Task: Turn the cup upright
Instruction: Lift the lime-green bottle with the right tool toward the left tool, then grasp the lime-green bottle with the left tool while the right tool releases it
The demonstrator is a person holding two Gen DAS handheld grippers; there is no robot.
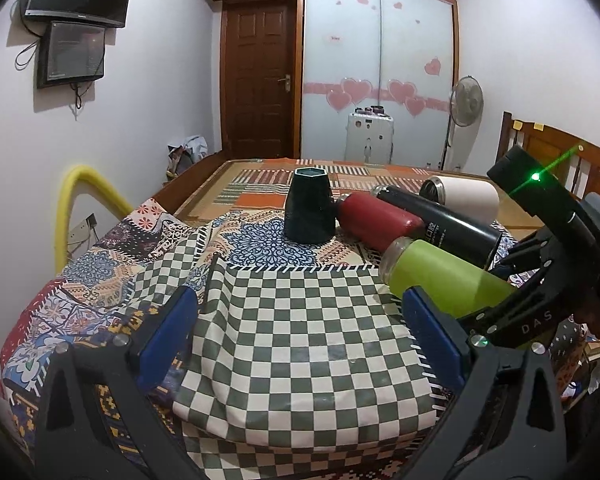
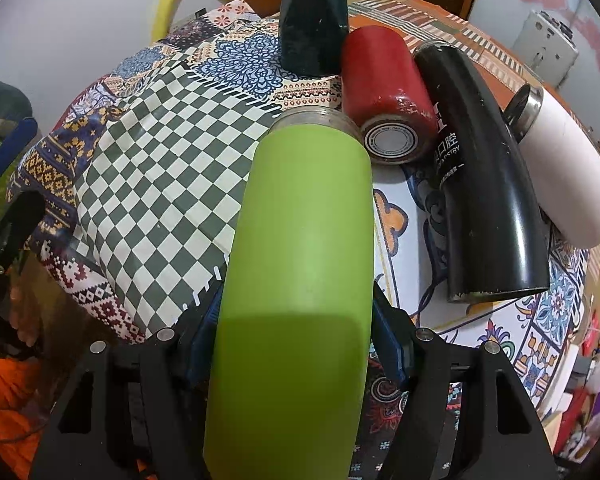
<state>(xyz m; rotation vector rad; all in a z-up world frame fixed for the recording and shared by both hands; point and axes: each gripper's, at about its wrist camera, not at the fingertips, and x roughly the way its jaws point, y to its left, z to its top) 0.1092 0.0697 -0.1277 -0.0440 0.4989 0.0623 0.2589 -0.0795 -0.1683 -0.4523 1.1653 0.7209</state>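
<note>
A lime green cup with a clear rim lies lengthwise between my right gripper's blue pads; the right gripper is shut on it. In the left wrist view the green cup shows at the right, held just above the patterned cloth, with the right gripper behind it. My left gripper is open and empty over the checkered cloth patch, left of the green cup.
A dark green faceted cup stands mouth-down on the cloth. A red bottle, a black bottle and a white bottle lie on their sides beside it. A wooden headboard is at the right.
</note>
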